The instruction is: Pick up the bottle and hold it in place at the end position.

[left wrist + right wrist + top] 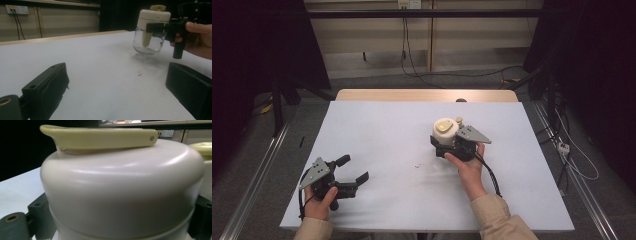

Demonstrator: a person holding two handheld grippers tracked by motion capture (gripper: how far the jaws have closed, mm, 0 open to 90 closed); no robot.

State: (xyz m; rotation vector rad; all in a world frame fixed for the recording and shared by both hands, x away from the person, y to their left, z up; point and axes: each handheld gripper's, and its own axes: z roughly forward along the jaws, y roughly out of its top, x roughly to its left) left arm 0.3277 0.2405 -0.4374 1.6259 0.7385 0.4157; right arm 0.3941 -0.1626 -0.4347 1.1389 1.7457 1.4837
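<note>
A glass jar (149, 42) with a cream-white lid (120, 185) is standing right of the middle of the white table (382, 145), toward its far half; from the left gripper view its clear rounded body seems to be resting on the surface, though whether it is quite touching I cannot tell. A pale yellow flip tab (100, 137) is lying flat across the top of the lid, and a second pale yellow knob (158, 7) is rising at the lid's far side. The right gripper (451, 145) is clamping the jar at the band just under the lid, one black jaw showing on each side of it in the right gripper view, with the person's right hand (467, 162) wrapping the handle from the near side. Its cable (490, 175) is trailing back along the forearm. Well apart from all this, near the table's front left corner, the left gripper (354, 172) is being held low over the surface by the left hand (319, 202), its jaws standing wide apart with nothing between them, pointing across the table toward the jar. A small dark speck (417, 165) is lying on the white surface between the two grippers.
</note>
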